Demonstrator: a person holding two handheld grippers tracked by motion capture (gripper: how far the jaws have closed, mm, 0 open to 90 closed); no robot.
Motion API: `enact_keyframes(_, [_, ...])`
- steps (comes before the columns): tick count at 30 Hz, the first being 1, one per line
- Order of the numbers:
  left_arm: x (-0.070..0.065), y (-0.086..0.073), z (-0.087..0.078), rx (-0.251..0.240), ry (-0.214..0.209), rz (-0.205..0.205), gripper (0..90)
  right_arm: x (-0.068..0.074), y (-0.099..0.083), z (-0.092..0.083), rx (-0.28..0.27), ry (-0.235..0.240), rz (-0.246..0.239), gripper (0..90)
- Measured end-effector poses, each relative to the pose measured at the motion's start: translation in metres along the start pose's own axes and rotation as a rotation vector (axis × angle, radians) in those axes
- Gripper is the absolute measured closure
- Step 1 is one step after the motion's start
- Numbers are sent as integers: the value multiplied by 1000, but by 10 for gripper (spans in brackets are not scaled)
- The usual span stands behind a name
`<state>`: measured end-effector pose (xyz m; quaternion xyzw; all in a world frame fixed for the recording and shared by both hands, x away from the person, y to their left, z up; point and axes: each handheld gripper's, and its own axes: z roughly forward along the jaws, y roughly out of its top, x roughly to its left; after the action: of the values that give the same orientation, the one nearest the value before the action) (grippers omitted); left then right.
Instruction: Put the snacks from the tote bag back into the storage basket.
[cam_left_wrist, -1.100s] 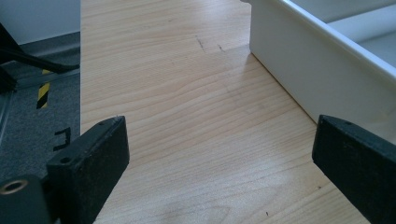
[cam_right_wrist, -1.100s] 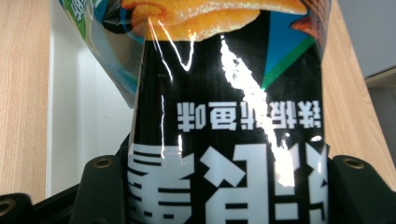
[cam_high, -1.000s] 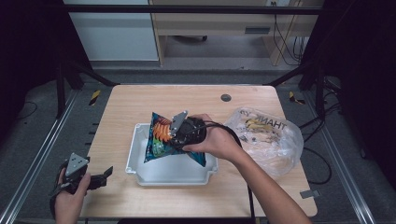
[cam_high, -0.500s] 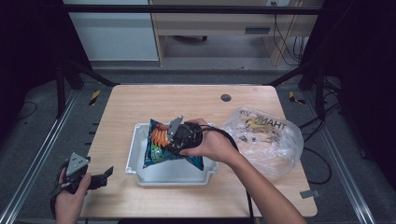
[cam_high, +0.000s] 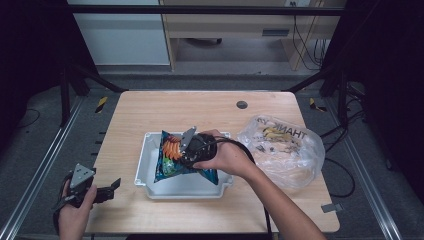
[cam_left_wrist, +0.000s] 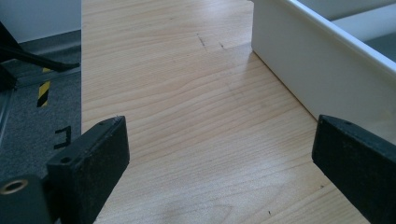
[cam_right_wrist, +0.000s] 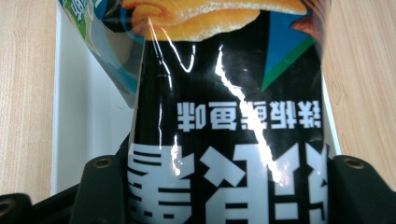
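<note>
1. White tray at the surface's centre; snack bag over it, leaning toward 9 o'clock, not yet lying flat.
2. Right claw clenched on the snack bag, jaws pressing both sides in the right gripper view.
3. Left claw spread apart and idle at 7 o'clock, near the tray wall.
4. Clear plastic bag at 3 o'clock, some items inside.
5. Likely remaining: lowering, releasing, then emptying that sack.
</note>
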<state>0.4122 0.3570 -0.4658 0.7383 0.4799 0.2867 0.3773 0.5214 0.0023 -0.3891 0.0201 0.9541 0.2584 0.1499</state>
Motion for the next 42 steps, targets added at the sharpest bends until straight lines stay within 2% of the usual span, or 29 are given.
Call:
enact_keyframes(26, [0,0,1,6,-5,5,38,2,4,14,38,36,-9,394])
enact_keyframes(42, [-1,1,1,6,-7,6,38,-2,3,15,51,31,-2,394])
